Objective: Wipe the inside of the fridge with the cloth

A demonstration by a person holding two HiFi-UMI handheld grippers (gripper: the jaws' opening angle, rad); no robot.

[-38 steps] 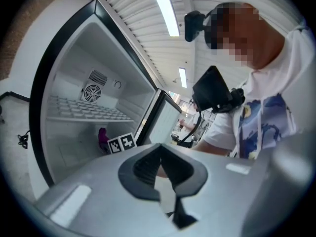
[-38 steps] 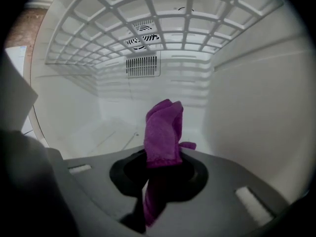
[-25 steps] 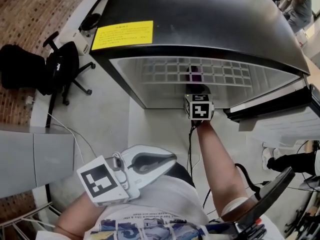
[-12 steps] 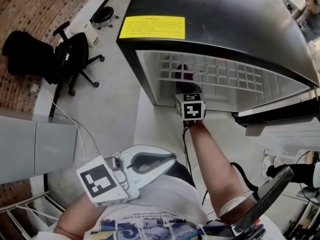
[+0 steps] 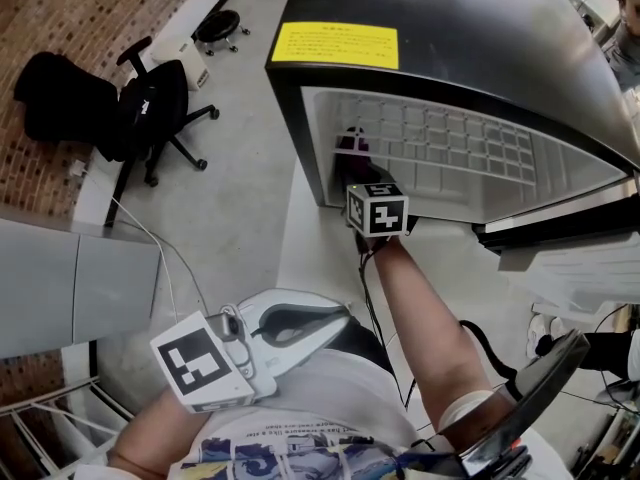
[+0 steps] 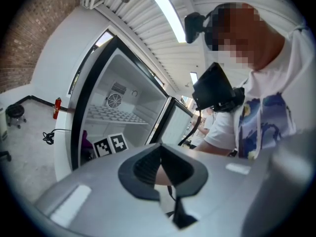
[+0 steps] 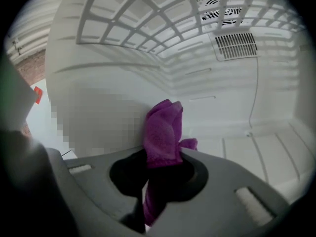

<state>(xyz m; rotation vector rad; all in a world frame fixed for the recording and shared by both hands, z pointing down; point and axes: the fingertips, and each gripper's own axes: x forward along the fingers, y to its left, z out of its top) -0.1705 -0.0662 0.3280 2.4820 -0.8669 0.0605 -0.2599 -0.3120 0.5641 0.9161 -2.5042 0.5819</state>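
White fridge (image 7: 237, 112) interior — right tool (image 7: 163, 157) tight on purple cloth (image 7: 165, 127), left tool (image 6: 160, 149) closed, empty — cloth half-hidden overhead

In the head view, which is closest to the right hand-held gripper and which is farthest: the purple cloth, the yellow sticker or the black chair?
1. The purple cloth: clamped in the right hand-held gripper, inside the fridge.
2. The yellow sticker: on the fridge's top, near its front edge.
3. The black chair: out on the floor, far to the left.
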